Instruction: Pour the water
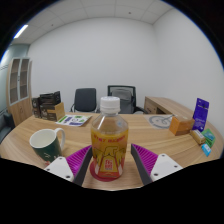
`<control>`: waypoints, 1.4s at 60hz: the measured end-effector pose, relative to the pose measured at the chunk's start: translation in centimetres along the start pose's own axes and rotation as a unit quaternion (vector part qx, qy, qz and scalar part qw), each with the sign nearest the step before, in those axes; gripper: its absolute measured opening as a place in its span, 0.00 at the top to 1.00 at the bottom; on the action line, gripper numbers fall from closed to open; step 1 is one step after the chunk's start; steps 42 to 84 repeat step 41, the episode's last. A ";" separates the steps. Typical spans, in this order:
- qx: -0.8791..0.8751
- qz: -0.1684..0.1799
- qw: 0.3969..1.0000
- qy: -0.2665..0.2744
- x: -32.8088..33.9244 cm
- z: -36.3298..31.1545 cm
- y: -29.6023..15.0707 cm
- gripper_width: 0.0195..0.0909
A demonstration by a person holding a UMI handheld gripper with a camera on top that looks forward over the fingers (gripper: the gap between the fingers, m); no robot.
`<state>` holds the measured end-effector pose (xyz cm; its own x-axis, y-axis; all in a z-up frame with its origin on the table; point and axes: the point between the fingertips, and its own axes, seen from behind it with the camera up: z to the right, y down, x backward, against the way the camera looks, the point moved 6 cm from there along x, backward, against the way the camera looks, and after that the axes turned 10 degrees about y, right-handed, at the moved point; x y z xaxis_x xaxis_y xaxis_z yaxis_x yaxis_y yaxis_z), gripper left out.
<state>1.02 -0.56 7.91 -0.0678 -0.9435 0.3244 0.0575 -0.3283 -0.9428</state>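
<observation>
A clear bottle (pixel 110 140) with a white cap and a yellow-orange label stands upright on the wooden table (pixel 150 135). A red round base shows under it. It stands between my gripper's (pixel 111 152) purple-padded fingers (pixel 76 160), which sit wide at either side. The gripper is open; a gap shows at the right pad and the left pad is close to the bottle's side. A green mug (pixel 45 143) with a white inside stands on the table left of the bottle, a little beyond the left finger, handle toward the bottle.
An orange box (pixel 181 125) and a purple upright card (pixel 200 112) are on the table's right side. Books (pixel 48 105) and papers (pixel 73 120) lie at the back left. Two office chairs (pixel 121 97) stand behind the table, a cabinet (pixel 19 85) at far left.
</observation>
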 end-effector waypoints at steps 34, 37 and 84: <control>-0.051 0.064 0.995 -0.058 23.8 4.6 3.2 0.09; -0.057 0.066 0.994 -0.060 24.8 5.3 3.6 0.09; -0.062 0.070 0.994 -0.065 25.6 6.2 3.9 0.09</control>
